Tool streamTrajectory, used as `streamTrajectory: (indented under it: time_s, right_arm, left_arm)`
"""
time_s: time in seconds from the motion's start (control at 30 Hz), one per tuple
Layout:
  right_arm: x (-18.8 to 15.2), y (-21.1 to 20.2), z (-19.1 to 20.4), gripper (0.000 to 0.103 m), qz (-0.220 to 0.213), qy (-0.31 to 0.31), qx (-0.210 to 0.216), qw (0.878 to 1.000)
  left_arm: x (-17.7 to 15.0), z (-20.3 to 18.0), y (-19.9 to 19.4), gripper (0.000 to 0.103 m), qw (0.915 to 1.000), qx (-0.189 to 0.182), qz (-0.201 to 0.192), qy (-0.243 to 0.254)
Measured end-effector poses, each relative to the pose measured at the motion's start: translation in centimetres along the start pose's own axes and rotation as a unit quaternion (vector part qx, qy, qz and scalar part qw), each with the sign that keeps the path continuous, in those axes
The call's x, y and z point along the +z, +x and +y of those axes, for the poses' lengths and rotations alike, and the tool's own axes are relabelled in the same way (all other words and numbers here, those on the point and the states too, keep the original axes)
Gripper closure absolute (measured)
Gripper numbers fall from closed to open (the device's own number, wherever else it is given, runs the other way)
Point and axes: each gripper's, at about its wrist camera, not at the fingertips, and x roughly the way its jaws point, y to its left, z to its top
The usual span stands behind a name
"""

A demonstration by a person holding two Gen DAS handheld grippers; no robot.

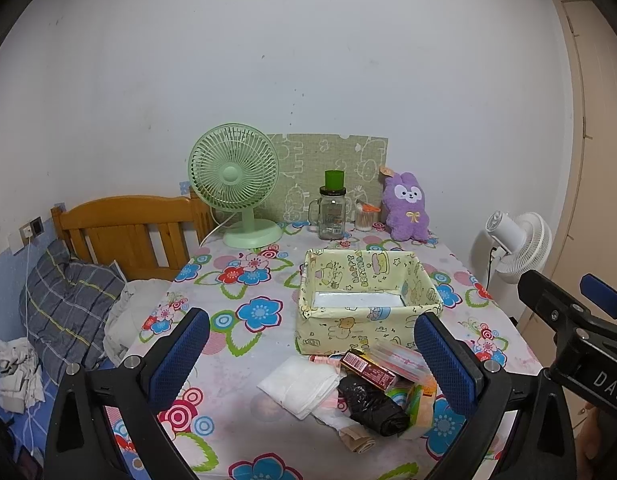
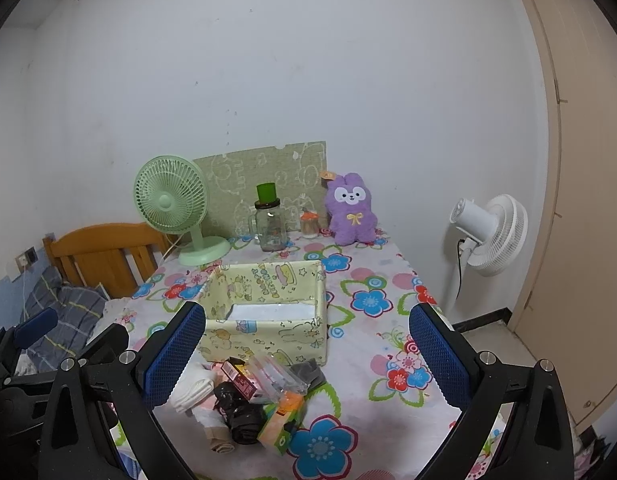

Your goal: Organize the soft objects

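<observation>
The left gripper [image 1: 311,354] hangs above the near edge of the table [image 1: 244,352] with its blue-padded fingers [image 1: 184,354] spread wide and nothing between them; the right gripper [image 2: 308,354] does the same, jaws wide apart and empty, beside the left one. Between the fingers in both views lies a small heap of things on the flowered cloth, just in front of the yellow cartoon-print box [image 1: 364,300]; the box stands open and looks bare inside apart from a pale floor. In the heap, a folded white cloth [image 1: 298,386] lies at the left, touching a crumpled black bag [image 1: 372,402]; a dark red packet [image 1: 368,368] and a clear plastic case [image 1: 400,360] rest on top; a green and orange packet [image 2: 282,422] sits at the right; a grey fabric piece [image 2: 306,372], possibly a sock, pokes out near the box. At the far edge stand a green fan [image 1: 238,184], a glass jar [image 1: 332,210] and a purple plush rabbit [image 1: 406,206].
</observation>
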Motion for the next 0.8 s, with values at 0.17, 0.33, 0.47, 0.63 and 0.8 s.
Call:
streamTrajectory:
  time_s: [0.17,0.33,0.47,0.63,0.8]
  right_arm:
    - [0.1,0.1,-0.1,0.000,-0.004,-0.001,-0.003,1.000]
    - [0.1,0.1,-0.2,0.000,-0.001,0.001,-0.002,1.000]
    - [0.1,0.2,0.0,0.000,-0.001,0.000,-0.001,1.000]
    - [0.1,0.4,0.0,0.000,0.001,0.001,0.001,1.000]
    - [-0.1,0.8,0.0,0.000,0.006,0.003,-0.001,1.000]
  left_arm:
    - [0.1,-0.2,0.1,0.001,1.0000,-0.002,-0.001,-0.002]
    - [0.1,-0.3,0.2,0.001,1.0000,-0.003,-0.002,-0.003]
    - [-0.1,-0.5,0.3,0.001,1.0000,-0.007,-0.004,-0.003]
    - [-0.2,-0.9,0.5,0.002,0.9999,-0.016,-0.004,-0.002]
    - [-0.4,-1.0,1.0,0.003,0.9998,-0.018,0.003,-0.005]
